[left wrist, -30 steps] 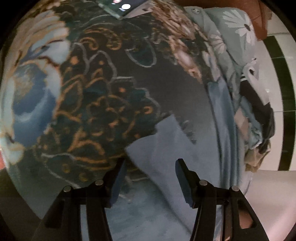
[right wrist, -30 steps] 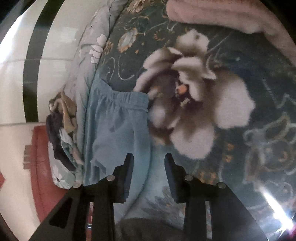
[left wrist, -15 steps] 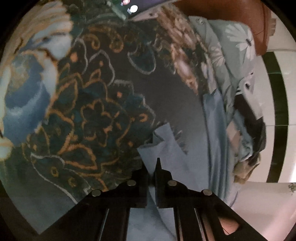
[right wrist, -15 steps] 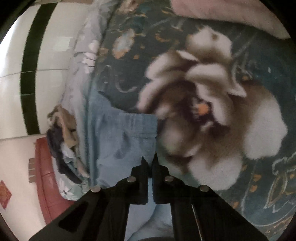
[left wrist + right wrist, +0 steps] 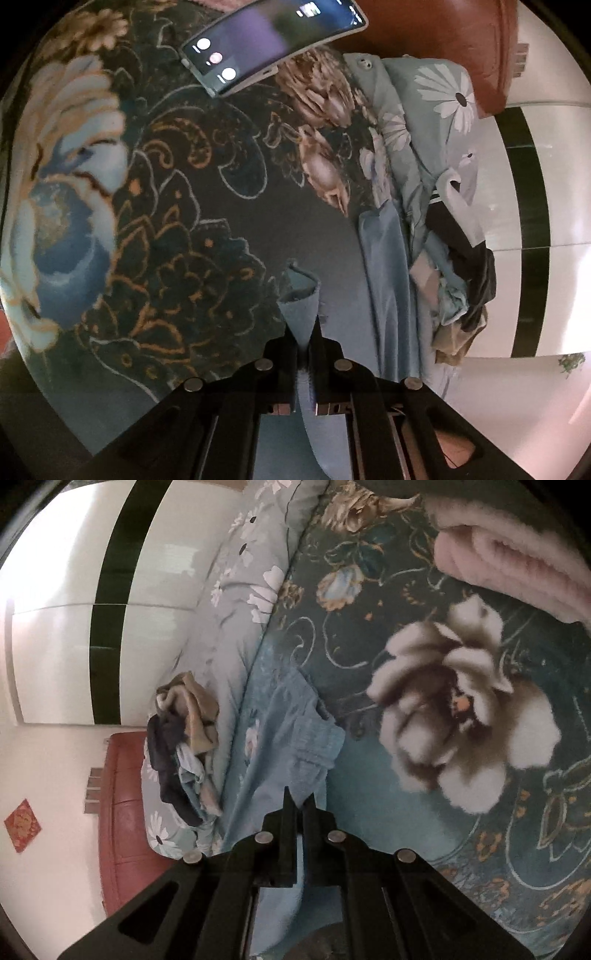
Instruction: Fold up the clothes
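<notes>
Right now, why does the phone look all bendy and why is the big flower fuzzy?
Left wrist view: the fisheye lens curves the phone near the rim, and its screen is smeared. Right wrist view: the big flower on the blanket is softly blurred, while the wall glares bright white.

Both wrist views look closely down onto the floral blanket (image 5: pixel 177 236), sharing the blue garment (image 5: pixel 295 746).

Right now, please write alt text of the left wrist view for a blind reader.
The left gripper is shut on a light blue cloth garment, pinching a raised fold above a dark floral blanket. A lit smartphone lies beyond.
</notes>
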